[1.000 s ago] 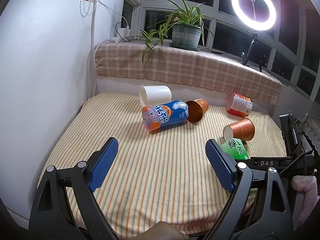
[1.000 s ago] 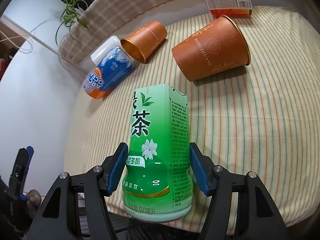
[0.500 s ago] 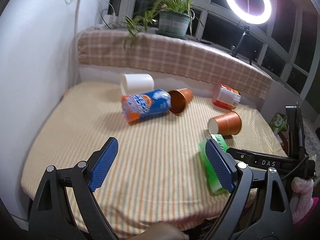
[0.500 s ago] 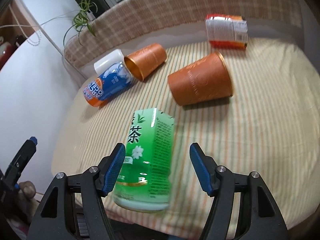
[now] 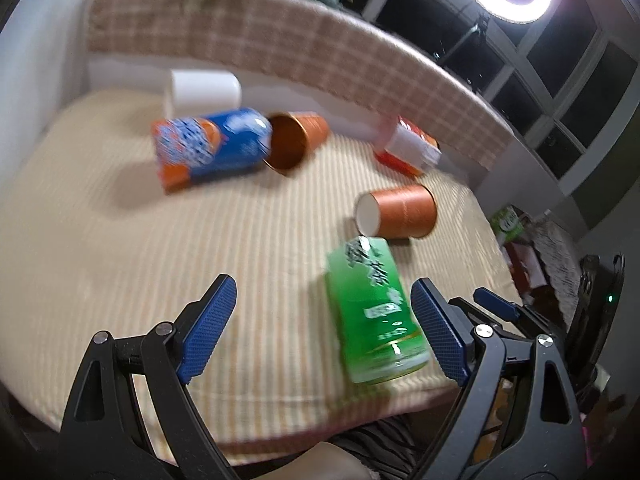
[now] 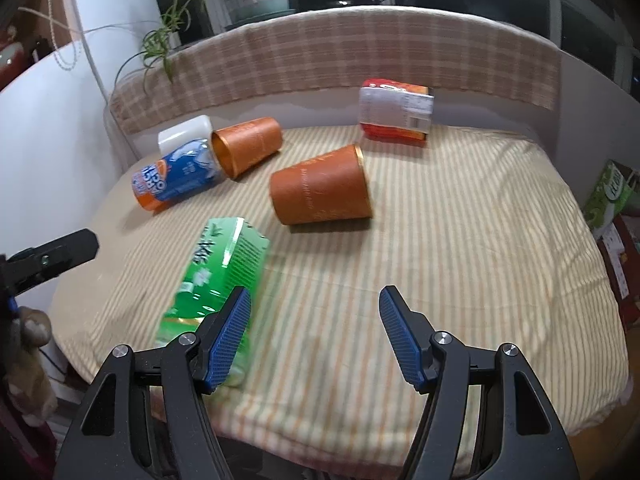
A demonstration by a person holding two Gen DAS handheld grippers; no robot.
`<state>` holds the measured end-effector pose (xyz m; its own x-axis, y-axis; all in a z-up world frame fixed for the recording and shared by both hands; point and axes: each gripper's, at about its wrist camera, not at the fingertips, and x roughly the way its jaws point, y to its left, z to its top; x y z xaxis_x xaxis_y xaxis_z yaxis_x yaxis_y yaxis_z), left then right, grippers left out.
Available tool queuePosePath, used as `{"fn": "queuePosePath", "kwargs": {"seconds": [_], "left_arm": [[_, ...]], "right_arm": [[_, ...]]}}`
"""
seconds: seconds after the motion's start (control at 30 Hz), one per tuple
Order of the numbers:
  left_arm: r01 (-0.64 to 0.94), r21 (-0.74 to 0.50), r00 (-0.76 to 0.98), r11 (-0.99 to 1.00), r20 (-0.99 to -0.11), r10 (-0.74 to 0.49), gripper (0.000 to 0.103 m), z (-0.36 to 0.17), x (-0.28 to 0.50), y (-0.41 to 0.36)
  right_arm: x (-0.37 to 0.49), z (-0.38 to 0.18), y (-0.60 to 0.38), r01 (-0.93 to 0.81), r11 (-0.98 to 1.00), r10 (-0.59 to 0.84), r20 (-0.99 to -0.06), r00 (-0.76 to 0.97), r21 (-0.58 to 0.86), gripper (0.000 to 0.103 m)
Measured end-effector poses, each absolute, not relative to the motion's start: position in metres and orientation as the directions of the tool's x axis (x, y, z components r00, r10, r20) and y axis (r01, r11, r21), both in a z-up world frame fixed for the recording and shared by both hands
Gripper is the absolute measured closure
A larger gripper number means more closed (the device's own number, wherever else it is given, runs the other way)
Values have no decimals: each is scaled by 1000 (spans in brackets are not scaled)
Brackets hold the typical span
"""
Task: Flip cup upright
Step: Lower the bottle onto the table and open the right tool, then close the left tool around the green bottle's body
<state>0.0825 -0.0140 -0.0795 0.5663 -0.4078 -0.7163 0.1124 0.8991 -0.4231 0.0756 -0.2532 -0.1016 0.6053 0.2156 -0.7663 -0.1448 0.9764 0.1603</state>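
going for the nearer orange paper cup (image 6: 322, 188), lying on its side mid-table past the green tea bottle (image 6: 212, 280), i'd bring the empty, wide-open right gripper (image 6: 314, 336) across its wall near the rim, left gripper (image 5: 320, 330) gaping idle.
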Motion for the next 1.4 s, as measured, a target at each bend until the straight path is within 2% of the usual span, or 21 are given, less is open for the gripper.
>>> {"fn": "queuePosePath", "kwargs": {"seconds": [0.23, 0.77, 1.03, 1.2, 1.4], "left_arm": [[78, -545, 441, 835, -733, -519, 12, -103, 110, -22], [25, -651, 269, 759, -727, -632, 12, -143, 143, -47], [38, -618, 254, 785, -754, -606, 25, -149, 149, -60], [65, -587, 263, 807, -770, -581, 40, -146, 149, -64], [121, -532, 320, 838, -778, -540, 41, -133, 144, -70]], "right_arm": [[68, -101, -268, -114, 982, 189, -768, 611, 151, 37], [58, -99, -281, -77, 988, 152, -753, 640, 134, 37], [59, -103, -290, -53, 988, 144, -755, 639, 144, 37], [59, -107, -293, -39, 987, 142, -759, 635, 153, 37], [60, -108, -295, -32, 988, 138, -758, 638, 153, 37]]}}
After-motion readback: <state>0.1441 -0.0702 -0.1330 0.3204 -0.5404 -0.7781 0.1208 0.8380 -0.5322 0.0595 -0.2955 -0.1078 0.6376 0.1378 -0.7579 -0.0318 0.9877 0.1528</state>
